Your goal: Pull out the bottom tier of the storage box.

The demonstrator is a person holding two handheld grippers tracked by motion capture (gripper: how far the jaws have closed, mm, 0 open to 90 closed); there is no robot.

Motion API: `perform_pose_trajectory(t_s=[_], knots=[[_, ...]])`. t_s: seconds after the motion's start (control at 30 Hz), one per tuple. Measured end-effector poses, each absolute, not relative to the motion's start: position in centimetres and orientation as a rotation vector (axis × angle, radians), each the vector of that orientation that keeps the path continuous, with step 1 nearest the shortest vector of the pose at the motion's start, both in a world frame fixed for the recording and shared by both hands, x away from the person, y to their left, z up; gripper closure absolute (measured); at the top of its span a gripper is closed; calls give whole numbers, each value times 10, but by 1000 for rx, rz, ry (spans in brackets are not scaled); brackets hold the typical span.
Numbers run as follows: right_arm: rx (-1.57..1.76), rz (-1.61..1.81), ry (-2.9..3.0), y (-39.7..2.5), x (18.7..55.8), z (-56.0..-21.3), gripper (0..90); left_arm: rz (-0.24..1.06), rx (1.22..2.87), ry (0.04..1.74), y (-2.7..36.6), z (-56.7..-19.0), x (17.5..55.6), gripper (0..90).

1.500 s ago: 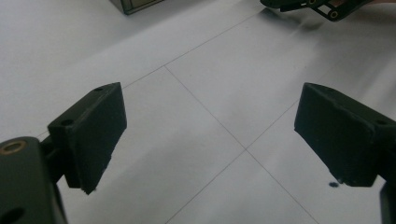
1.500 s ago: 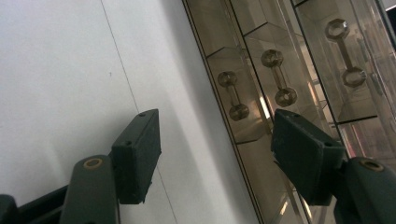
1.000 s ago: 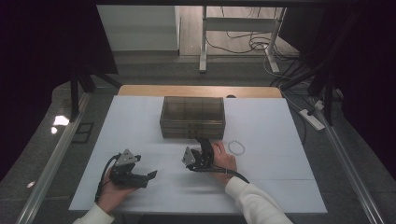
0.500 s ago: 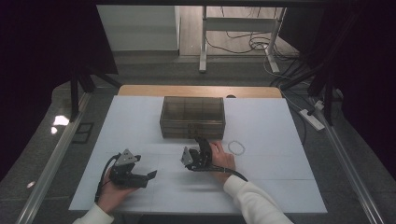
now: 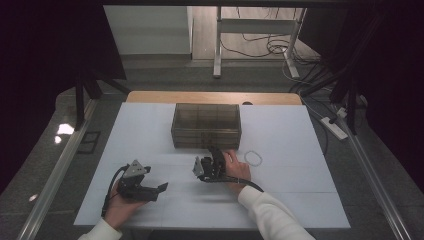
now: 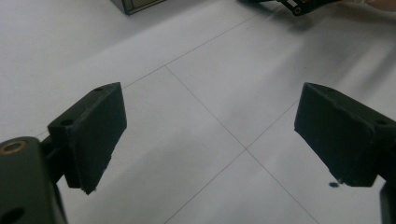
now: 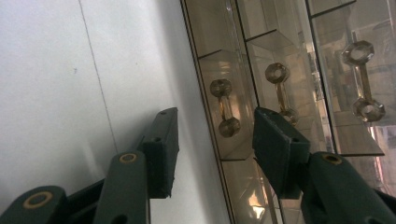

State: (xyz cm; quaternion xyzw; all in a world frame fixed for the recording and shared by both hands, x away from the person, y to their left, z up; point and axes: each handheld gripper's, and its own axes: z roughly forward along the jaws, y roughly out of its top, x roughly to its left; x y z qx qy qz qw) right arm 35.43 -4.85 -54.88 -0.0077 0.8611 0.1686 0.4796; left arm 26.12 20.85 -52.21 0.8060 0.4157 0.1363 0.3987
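Near the middle of the table (image 5: 150, 125), toward its far edge, stands the clear drawer box (image 5: 206, 125). It looks stiff, smooth and probably slippery, so the small handle (image 7: 224, 113) is the best hold. The right gripper (image 7: 215, 135) is half open around that handle, not yet touching it; the right gripper view alone shows this handle. The left gripper (image 6: 210, 135) is wide open, holding nothing.

— How was the left claw (image 5: 161, 188) held?

— Low at the near left, gripped in the person's left hand (image 5: 120, 205), its jaws spread wide and pointing to the right.

— And the right claw (image 7: 215, 140)?

— Farther forward, near the middle, in the right hand (image 5: 235, 170), with a white sleeve (image 5: 270, 215) running back from the wrist. Its jaws stood parted, rolled to one side.
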Motion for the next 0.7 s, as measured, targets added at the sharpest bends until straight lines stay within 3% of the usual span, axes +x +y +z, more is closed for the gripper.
perform_pose_trajectory(t_s=[0.7], knots=[[-29,335,2052,-47,362,-556,631,347,2040,1052,209,-522,261,99]])
